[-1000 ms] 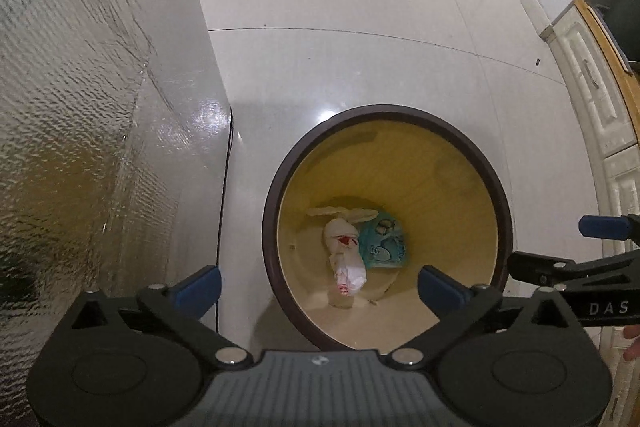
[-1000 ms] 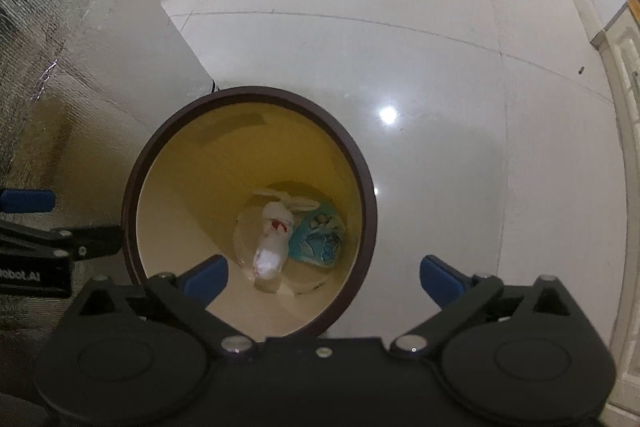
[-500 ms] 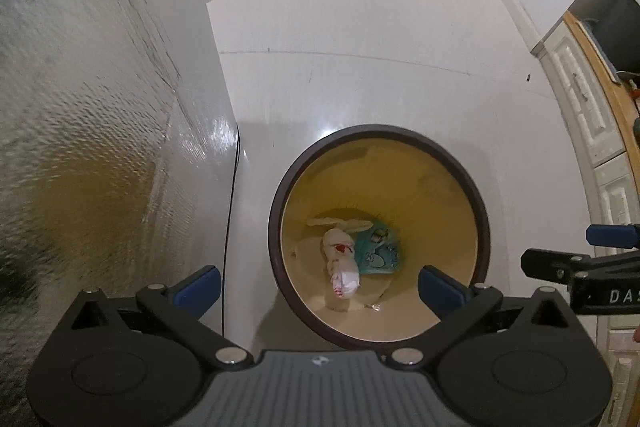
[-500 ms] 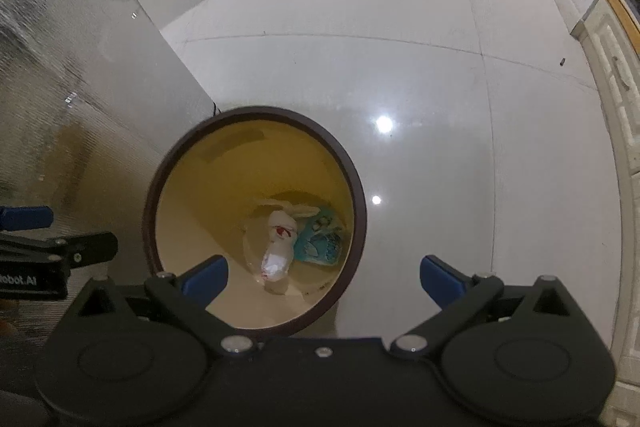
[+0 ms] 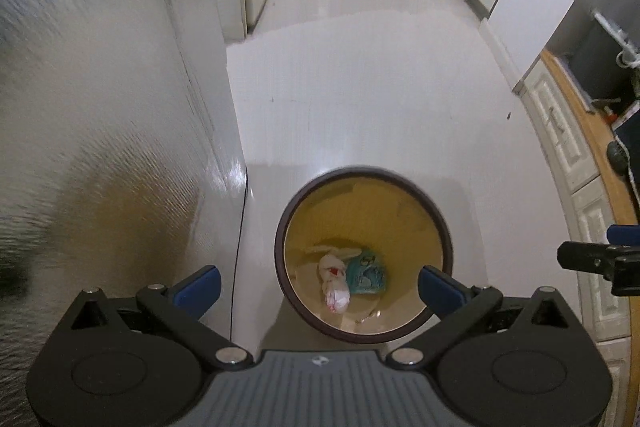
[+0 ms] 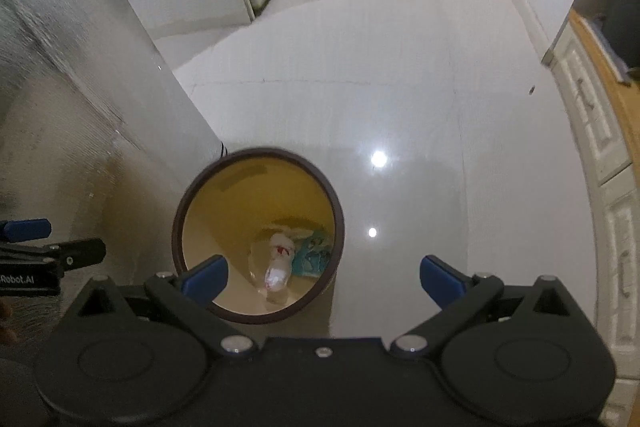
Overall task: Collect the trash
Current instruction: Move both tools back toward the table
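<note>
The trash bin [image 5: 362, 187] stands on the floor below and ahead of my tongs, with a crumpled white wrapper [image 5: 335, 287] and a teal packet [image 5: 366, 271] at its bottom. My left gripper [image 5: 318, 285] and right gripper [image 6: 324, 277] both hang released, holding nothing.

Dim indoor light, lamp glare on the glossy floor [image 6: 378, 159], edges fisheye-bent, slightly blurred.

The bin [image 5: 362, 255] stands on the floor [image 5: 360, 87], just right of a foil panel [image 5: 100, 107] — cabinets [image 5: 568, 147] well apart to its right. In the bin lie a wrapper [image 5: 334, 287] and, touching its right side, a packet [image 5: 366, 273] — both at the bottom.
</note>
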`<control>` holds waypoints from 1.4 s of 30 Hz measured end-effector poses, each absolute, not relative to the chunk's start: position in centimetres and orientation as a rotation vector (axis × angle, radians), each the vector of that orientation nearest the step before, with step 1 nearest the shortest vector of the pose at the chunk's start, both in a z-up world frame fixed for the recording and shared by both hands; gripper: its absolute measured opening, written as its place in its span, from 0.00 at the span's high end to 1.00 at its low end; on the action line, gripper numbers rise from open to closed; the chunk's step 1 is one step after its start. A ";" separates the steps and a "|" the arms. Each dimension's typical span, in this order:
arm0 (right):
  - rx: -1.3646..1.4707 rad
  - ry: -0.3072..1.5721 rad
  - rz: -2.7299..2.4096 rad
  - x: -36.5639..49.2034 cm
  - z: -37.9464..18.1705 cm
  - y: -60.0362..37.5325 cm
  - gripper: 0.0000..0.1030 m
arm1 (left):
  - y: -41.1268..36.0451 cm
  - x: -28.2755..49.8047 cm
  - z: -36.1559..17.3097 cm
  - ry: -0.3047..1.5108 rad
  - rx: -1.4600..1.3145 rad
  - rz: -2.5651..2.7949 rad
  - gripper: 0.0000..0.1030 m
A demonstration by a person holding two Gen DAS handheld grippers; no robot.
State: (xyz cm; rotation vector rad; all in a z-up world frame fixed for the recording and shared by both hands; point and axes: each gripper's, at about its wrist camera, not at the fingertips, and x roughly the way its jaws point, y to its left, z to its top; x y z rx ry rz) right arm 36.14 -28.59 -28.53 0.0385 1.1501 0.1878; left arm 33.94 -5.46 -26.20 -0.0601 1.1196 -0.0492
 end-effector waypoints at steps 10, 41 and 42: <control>0.023 0.988 0.194 32.1 -21.1 -30.2 0.00 | -6.2 29.9 -18.4 0.960 -0.046 -0.053 0.00; 0.059 0.378 0.336 20.3 -2.7 -28.0 0.00 | -2.7 11.2 4.8 0.407 0.013 0.059 0.00; 0.057 0.359 0.353 20.1 -2.3 -27.3 0.00 | -2.2 11.0 5.1 0.398 0.015 0.068 0.00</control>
